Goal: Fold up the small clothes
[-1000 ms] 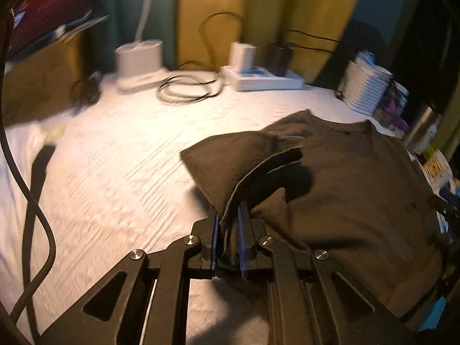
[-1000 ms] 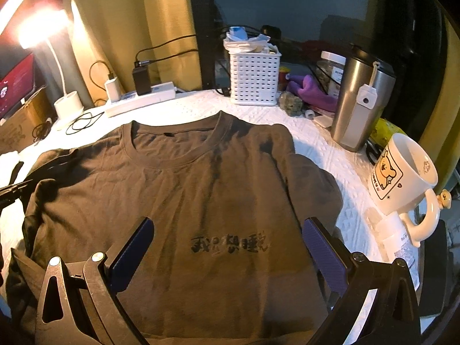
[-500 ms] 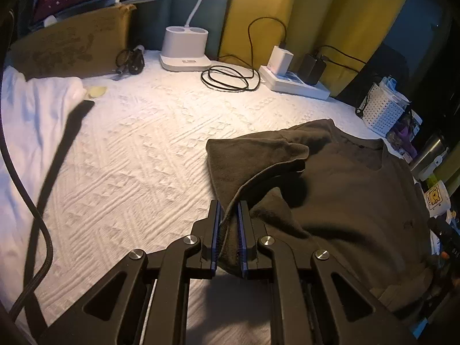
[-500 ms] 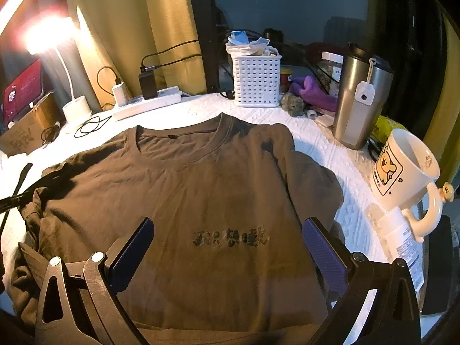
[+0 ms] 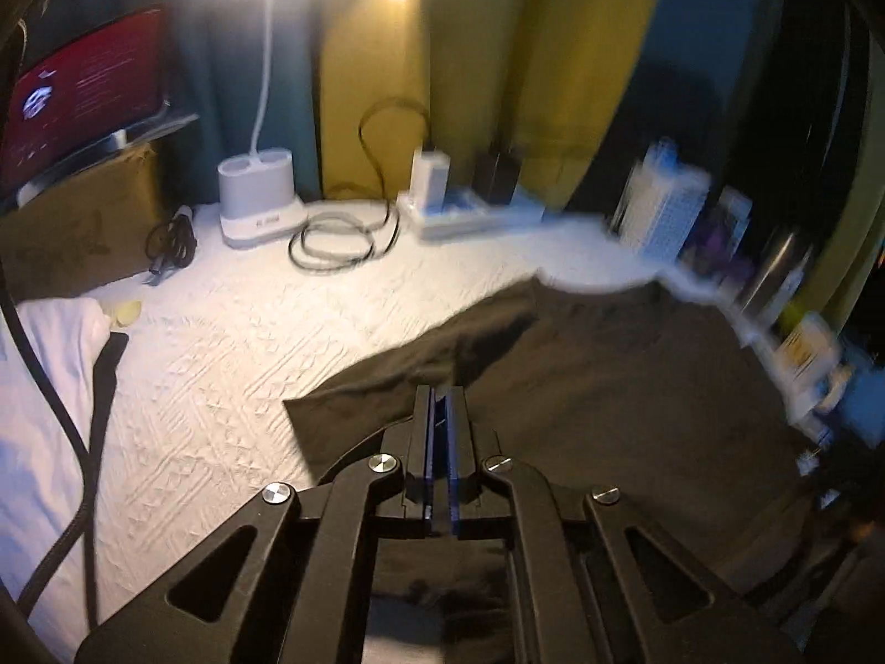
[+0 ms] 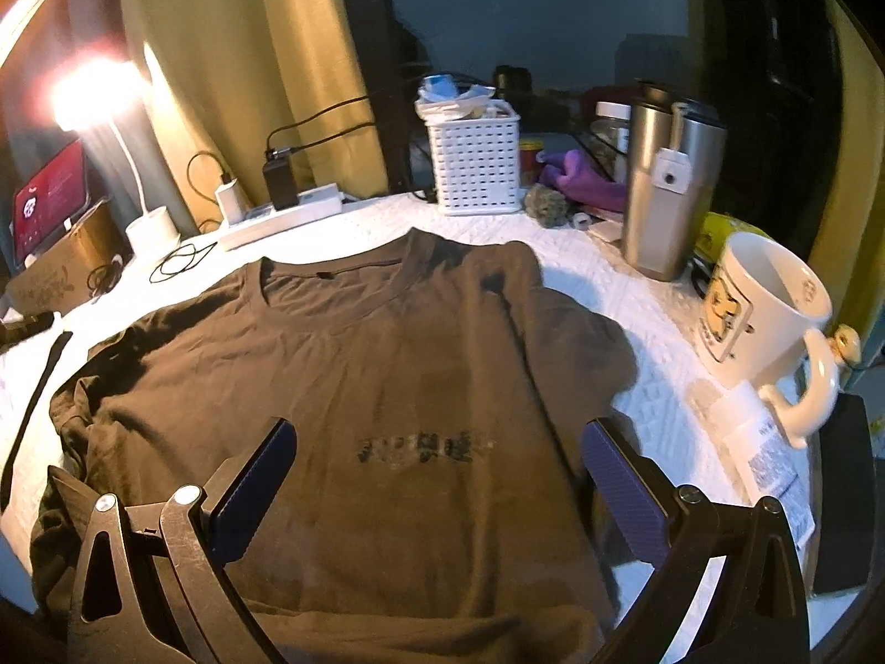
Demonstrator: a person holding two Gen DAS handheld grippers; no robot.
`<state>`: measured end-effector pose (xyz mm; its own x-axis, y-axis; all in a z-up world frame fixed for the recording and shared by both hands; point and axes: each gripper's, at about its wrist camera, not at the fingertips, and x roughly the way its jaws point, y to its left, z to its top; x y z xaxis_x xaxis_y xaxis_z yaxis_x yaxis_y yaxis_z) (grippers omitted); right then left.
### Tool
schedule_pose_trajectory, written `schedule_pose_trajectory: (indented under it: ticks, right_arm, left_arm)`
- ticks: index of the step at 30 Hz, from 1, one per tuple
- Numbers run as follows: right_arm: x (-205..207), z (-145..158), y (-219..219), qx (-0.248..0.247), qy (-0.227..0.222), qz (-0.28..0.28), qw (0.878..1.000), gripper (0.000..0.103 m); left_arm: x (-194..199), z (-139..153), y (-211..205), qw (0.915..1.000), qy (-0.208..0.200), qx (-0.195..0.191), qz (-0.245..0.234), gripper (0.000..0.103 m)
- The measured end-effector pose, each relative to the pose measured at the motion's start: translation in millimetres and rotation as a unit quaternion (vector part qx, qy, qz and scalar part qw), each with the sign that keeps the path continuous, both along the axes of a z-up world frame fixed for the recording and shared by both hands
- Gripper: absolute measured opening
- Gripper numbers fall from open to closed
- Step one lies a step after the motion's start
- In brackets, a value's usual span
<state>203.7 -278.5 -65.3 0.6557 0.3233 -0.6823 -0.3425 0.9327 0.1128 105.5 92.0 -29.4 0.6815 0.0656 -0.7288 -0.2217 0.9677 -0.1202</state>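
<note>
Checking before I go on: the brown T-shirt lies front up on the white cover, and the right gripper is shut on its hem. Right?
Not quite. The right gripper hangs open above the T-shirt, gripping nothing, as the right wrist view shows. The shirt does lie front up on the white cover.

Left black two-finger gripper (image 5: 441, 404): jaws closed together, pointing downward | Right black two-finger gripper (image 6: 437, 451): jaws wide apart, nothing between, angled downward

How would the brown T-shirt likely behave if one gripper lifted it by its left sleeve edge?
Probably floppy: the brown T-shirt lies creased and bunched along its left side. It likely drapes and trails rather than lifting whole. It seems light, thin cloth, so it may drag across the white textured cover.
</note>
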Motion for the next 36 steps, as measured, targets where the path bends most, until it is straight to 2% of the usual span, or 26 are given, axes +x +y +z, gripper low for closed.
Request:
schedule_pose_trajectory:
  ticks: [1,2,4,8,9,11,13,16,23,27,29,34,36]
  right_arm:
    - [1,-1,-4,0.000,0.002,-0.003,1.000,0.103]
    - [1,-2,-6,-0.001,0.004,-0.006,1.000,0.103]
    - [2,-3,-9,-0.003,0.005,-0.010,1.000,0.103]
    - [3,-2,-12,-0.004,0.002,-0.013,1.000,0.103]
    - [4,-2,-12,-0.004,0.003,-0.013,1.000,0.103]
    - [6,-4,-11,-0.005,0.006,-0.014,1.000,0.103]
    - [7,-6,-8,-0.007,0.008,-0.012,1.000,0.103]
    - [8,-6,-3,-0.012,0.010,-0.006,1.000,0.103]
    - [10,-5,6,-0.019,0.010,-0.001,1.000,0.103]
    - [11,-7,9,-0.023,0.013,0.000,1.000,0.103]
    - [11,-7,10,-0.023,0.014,0.000,1.000,0.103]
    - [11,-8,11,-0.022,0.015,0.001,1.000,0.103]
    - [11,-8,12,-0.021,0.014,0.003,1.000,0.103]
  left_arm:
    - [7,-11,1,0.9998,0.016,0.011,-0.005,0.006]
    - [13,-22,3,0.9993,0.031,0.020,-0.006,0.015]
    - [20,-37,5,0.9982,0.052,0.028,-0.013,0.025]
    - [24,-44,-3,0.9956,0.062,0.062,-0.032,0.026]
    - [24,-44,-5,0.9953,0.062,0.064,-0.036,0.028]
    - [23,-41,-8,0.9948,0.060,0.072,-0.039,0.042]
    - [22,-39,-8,0.9944,0.054,0.081,-0.041,0.046]
    - [21,-39,-7,0.9945,0.054,0.080,-0.041,0.046]
    - [23,-53,-11,0.9906,0.074,0.098,-0.061,0.047]
    - [21,-62,-8,0.9912,0.080,0.085,-0.063,0.044]
    - [19,-64,-8,0.9918,0.079,0.077,-0.065,0.006]
    - [14,-52,-8,0.9948,0.062,0.049,-0.063,0.005]
    - [12,-40,-6,0.9971,0.044,0.022,-0.057,0.005]
